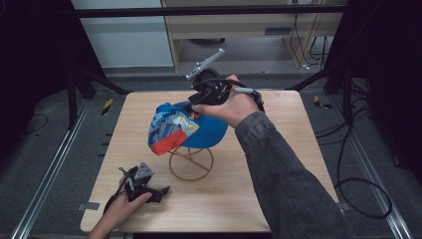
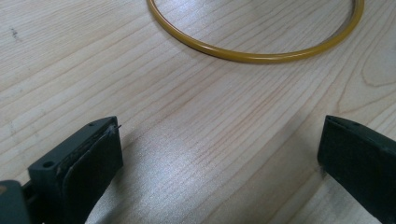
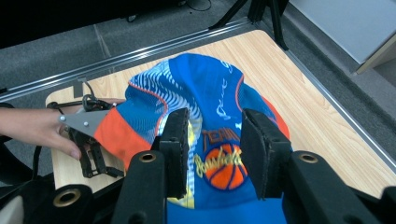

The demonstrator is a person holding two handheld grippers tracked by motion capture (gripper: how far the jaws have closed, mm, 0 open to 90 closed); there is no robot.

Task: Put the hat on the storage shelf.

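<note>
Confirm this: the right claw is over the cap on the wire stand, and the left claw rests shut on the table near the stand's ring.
Not quite: the left claw is open, not shut. The left gripper view shows its jaws wide apart over bare table, with the ring just ahead. The rest holds: the right claw is over the cap on the stand.

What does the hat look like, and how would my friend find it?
Look at the wooden table and find the yellow wire stand near its middle. The cap sits on top of that stand, with the right gripper at its crown. It is bright blue with an orange brim and a basketball picture, the only colourful thing there.
</note>
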